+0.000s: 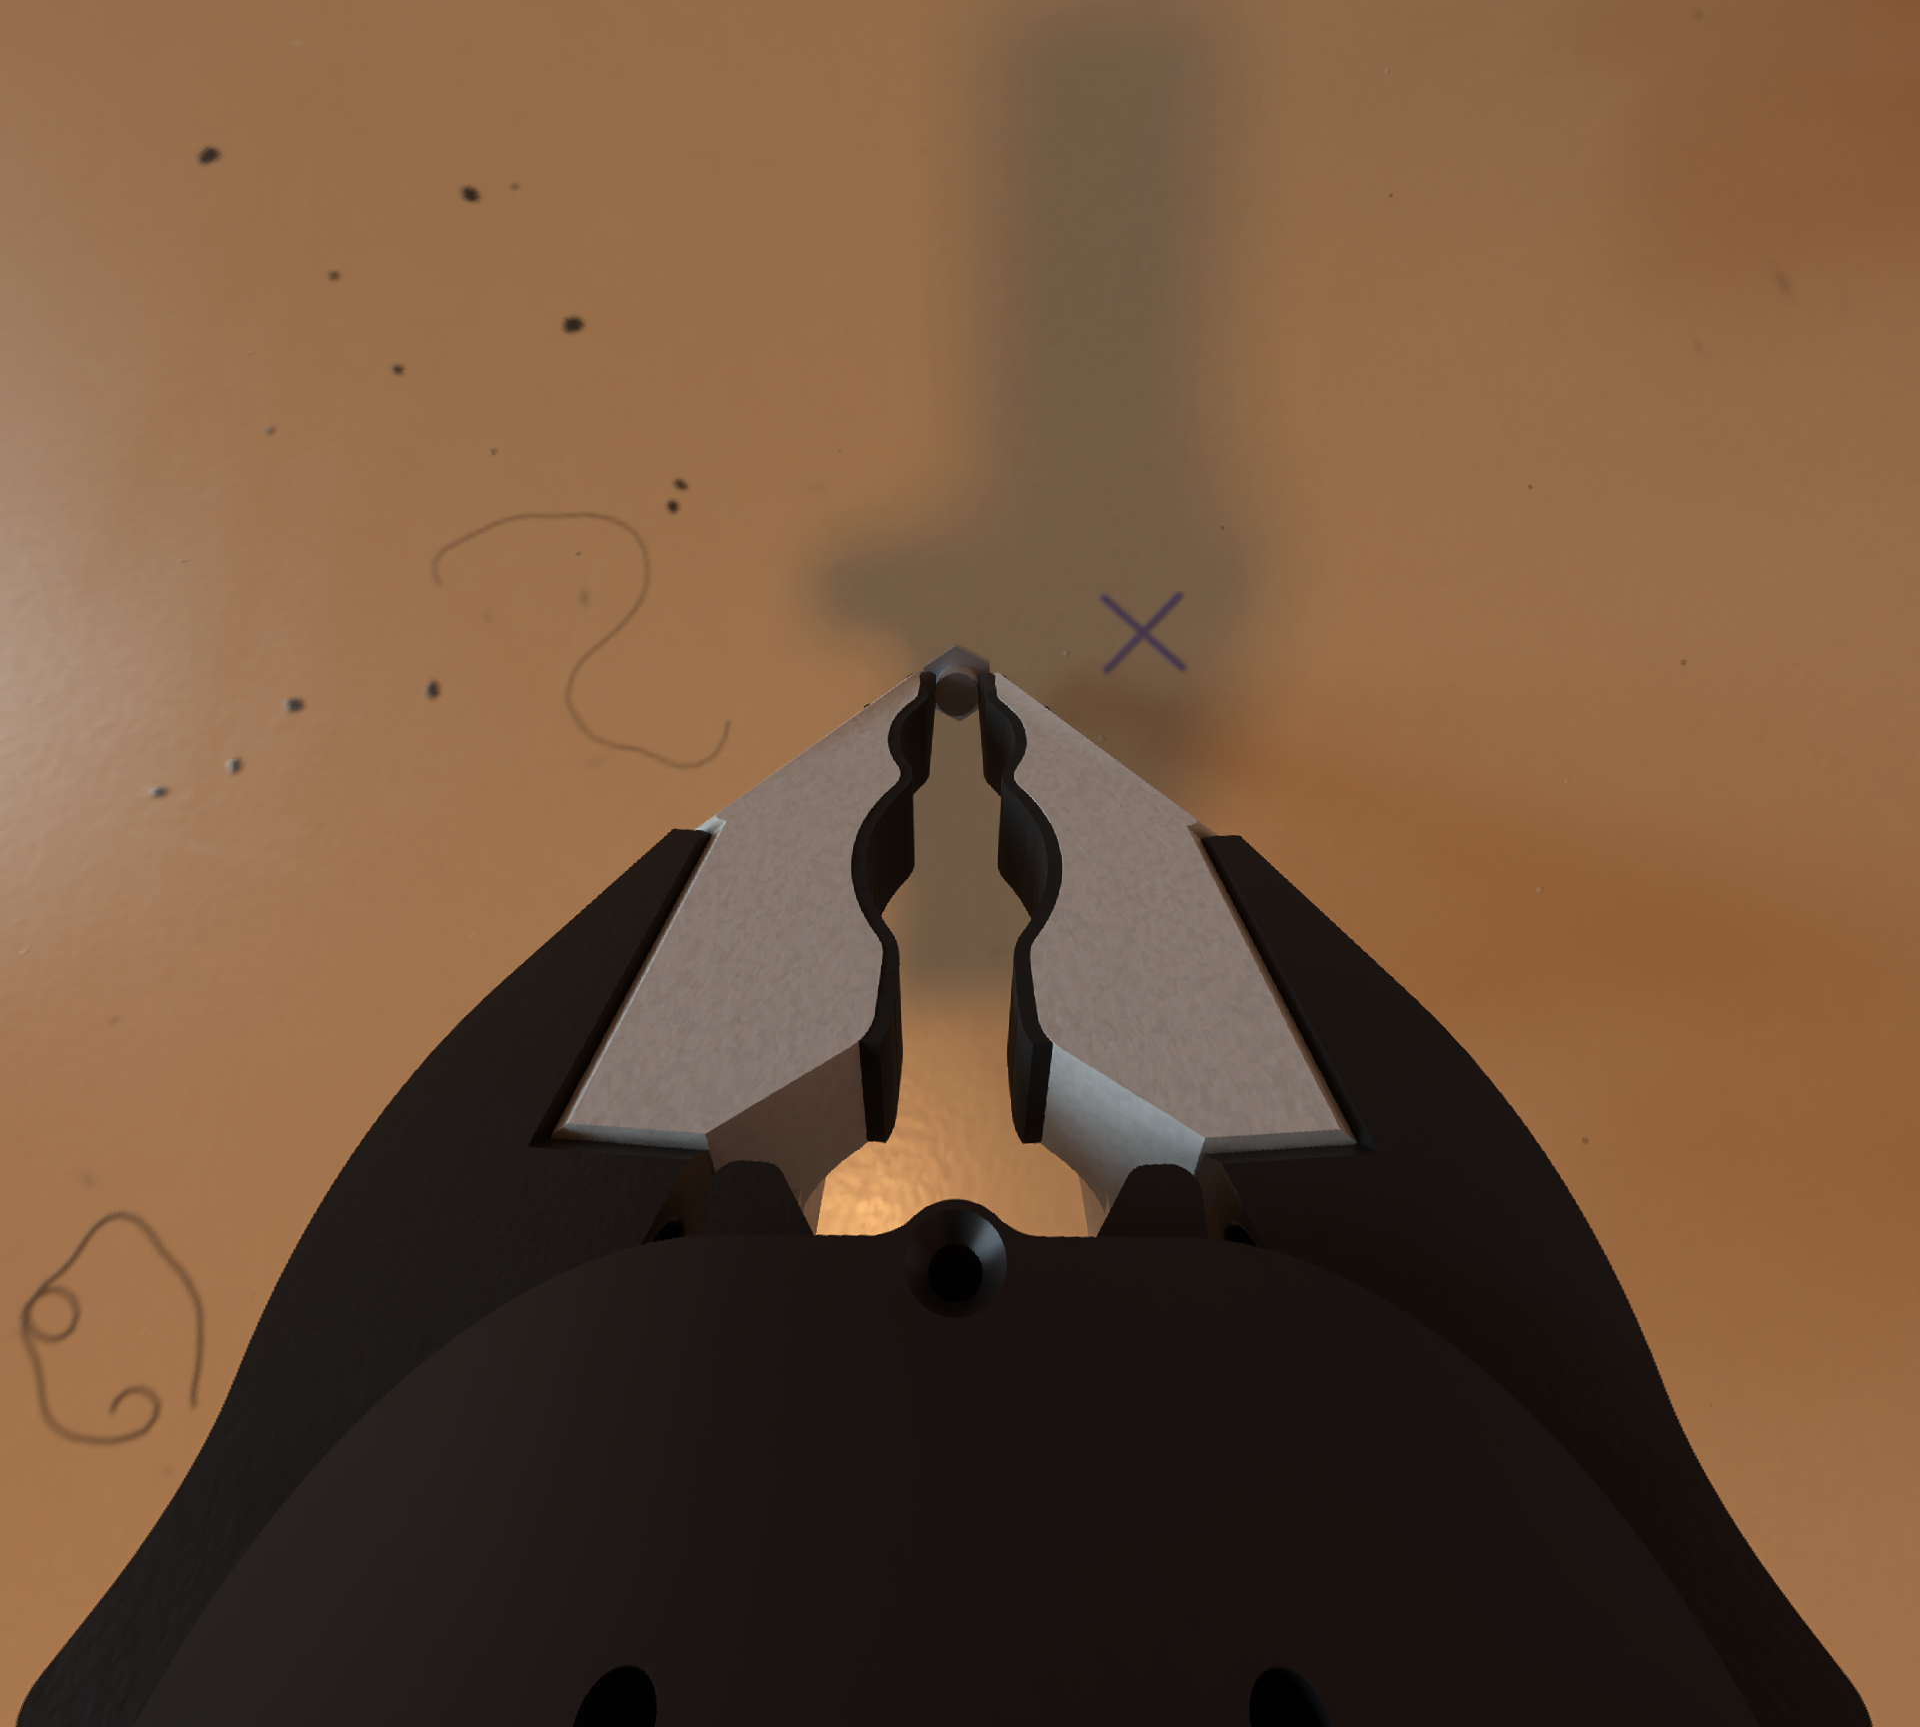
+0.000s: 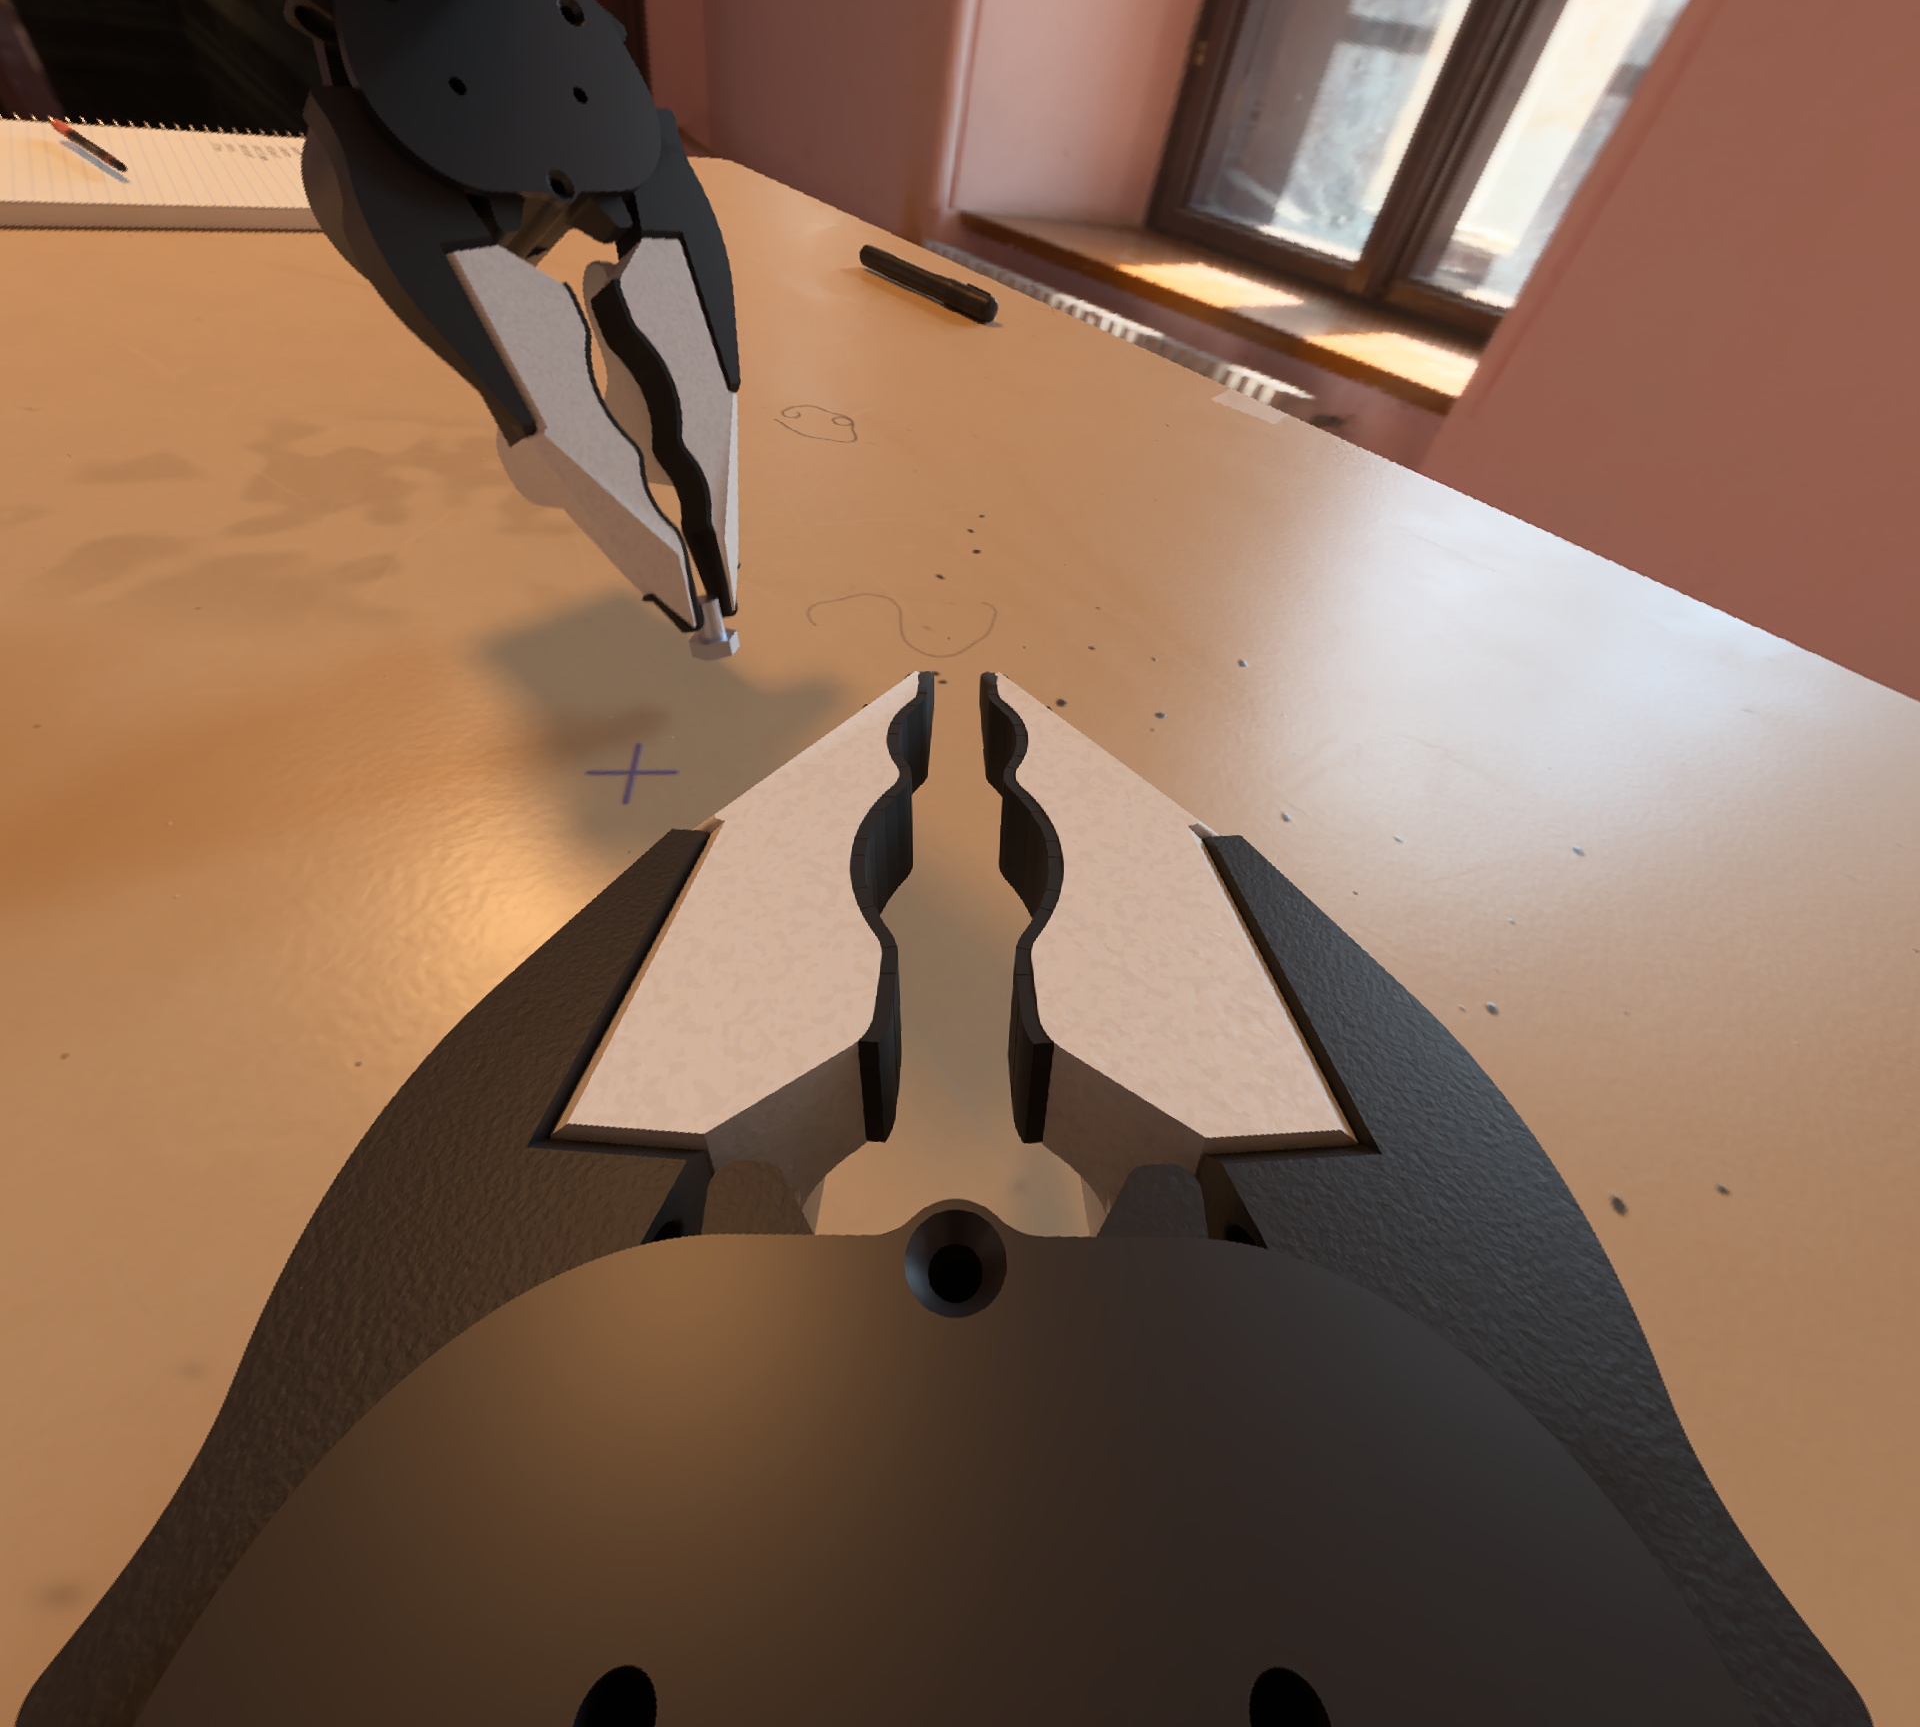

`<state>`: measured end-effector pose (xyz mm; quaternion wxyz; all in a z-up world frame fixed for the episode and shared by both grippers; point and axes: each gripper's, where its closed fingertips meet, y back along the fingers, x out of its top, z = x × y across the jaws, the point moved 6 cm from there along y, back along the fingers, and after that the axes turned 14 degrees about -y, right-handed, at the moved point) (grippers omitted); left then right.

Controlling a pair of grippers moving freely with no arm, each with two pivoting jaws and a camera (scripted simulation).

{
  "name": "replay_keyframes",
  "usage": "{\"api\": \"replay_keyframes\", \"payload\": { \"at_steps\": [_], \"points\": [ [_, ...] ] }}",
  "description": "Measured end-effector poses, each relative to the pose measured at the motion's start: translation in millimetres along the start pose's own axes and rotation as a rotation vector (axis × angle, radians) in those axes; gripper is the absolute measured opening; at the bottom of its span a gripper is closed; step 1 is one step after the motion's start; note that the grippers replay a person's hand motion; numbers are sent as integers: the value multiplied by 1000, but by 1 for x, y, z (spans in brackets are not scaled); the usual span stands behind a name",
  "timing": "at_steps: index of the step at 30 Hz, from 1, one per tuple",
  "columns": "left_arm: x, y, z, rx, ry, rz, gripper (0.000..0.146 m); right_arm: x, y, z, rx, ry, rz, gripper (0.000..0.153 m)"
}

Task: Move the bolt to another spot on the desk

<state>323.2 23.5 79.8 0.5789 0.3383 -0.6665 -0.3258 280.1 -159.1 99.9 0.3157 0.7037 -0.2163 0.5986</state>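
Left gripper [image 1: 957,690]: pointing steeply down at the counter, its two fingers drawn in to a narrow gap and clamped on the bolt at the very tips.
Same gripper from the right wrist view [image 2: 712,612]: it comes in from the upper left, tips low over the counter, the bolt pinched between them.
Bolt [image 2: 715,638]: small and grey, its shank up between the fingertips and its hexagonal head pointing down. The head is right at the counter surface; whether it touches or hangs just clear I cannot tell.
Bolt from the left wrist view [image 1: 955,688]: only a small round grey end shows between the tips.
Right gripper [image 2: 956,690]: empty, its fingers standing a narrow way apart with nothing between them, held over the counter near the bolt.
Counter [image 2: 1351,742]: tan, glossy, speckled with small dark spots.
Cross mark [image 1: 1142,633]: a thin purple cross drawn on the counter, just beside the bolt.
Squiggle [image 1: 582,638]: a thin pencil-like curl on the counter, on the other side of the bolt from the cross.
Black marker [image 2: 928,284]: lying flat near the far edge, well apart from both grippers.
Notepad [image 2: 156,176]: white, at the far left, with a pen [image 2: 91,148] on it.
Window [image 2: 1455,46]: dark-framed, set in the pink wall.
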Motion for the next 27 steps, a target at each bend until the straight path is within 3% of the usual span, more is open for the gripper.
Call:
{"api": "replay_keyframes", "payload": {
  "at_steps": [10, 13, 16, 22, 27],
  "points": [
    [2, -21, 10, -40, -33, -12, 8, -1, 0, 2, -19, 6, -2, 8],
    [6, -14, 9, 17, -4, 50, 40, -1, -3, 2, -13, 12, -13, 8],
    [12, 9, 7, 140, 92, 228, 51, 10, -16, 7, 18, 41, -83, 11],
    [-11, 46, 15, 445, 319, 506, 55, 62, -77, 40, 50, 293, -260, 11],
    [-44, 47, 17, 594, 384, 539, 52, 61, -154, 77, 193, 417, -559, 12]
  ]
}}
